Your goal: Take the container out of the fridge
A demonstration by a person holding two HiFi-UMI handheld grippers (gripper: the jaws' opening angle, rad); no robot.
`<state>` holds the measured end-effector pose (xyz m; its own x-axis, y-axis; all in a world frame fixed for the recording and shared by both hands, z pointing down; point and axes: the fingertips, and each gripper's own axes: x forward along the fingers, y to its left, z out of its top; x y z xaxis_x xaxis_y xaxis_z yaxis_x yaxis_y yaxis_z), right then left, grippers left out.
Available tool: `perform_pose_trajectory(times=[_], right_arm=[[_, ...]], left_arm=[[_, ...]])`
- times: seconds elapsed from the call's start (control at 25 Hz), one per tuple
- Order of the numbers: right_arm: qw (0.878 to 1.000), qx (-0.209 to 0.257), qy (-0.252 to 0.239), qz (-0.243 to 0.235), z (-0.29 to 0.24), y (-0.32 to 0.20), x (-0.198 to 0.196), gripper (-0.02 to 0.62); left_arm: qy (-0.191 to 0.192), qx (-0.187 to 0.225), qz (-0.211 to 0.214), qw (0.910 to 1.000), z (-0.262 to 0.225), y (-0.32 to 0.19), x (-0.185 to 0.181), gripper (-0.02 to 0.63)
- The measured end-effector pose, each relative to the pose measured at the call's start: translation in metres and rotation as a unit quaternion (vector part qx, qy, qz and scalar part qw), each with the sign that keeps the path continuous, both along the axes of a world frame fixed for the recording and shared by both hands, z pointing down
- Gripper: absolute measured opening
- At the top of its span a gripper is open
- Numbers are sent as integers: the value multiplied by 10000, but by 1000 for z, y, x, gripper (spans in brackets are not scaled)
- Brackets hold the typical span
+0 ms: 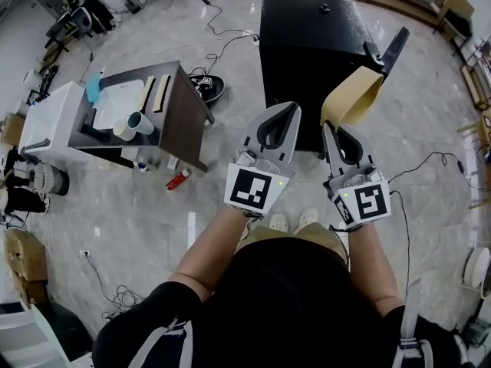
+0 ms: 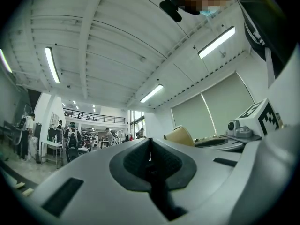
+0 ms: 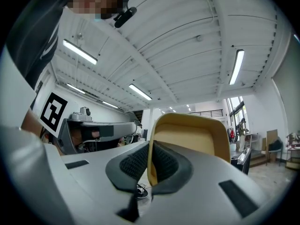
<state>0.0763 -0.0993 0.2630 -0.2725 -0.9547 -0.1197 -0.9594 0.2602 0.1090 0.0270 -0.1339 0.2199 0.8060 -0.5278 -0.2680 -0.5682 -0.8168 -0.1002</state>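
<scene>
black fridge (image 1: pixel 307 52): open floor (image 1: pixel 230 144) on both sides | right gripper (image 1: pixel 328 129): clamped on tan container (image 1: pixel 353 96) wall, at fridge's front edge | left gripper (image 1: pixel 294 107): jaws together, empty

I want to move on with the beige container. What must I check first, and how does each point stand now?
1. Right claw shut on the container: ok, the jaws pinch its wall.
2. Container outside the fridge: ok, it is held in front of the fridge.
3. Left claw free: ok, the jaws are together with nothing between them.
4. Fridge door closed: not ok, it seems to stand ajar.
5. Container contents: cannot tell.
6. Floor free for a step: not ok, cables lie near the fridge.
</scene>
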Motion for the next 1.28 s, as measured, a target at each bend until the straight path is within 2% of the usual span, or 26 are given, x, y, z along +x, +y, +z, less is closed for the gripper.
perform_pose_trajectory(times=[0.44,1.08,1.28], right_arm=[[9992,203,205,262,-9,-4,2,38],[9992,196,196,274,-6,-13,10,38],[9991,212,185,315,-8,-18,15,38]], left_arm=[[-15,123,-8,9999,2,1,3,24],[-543,243,19,9982,22,-9,12,25],[-675,83,58,9977,26,-14,15,23]])
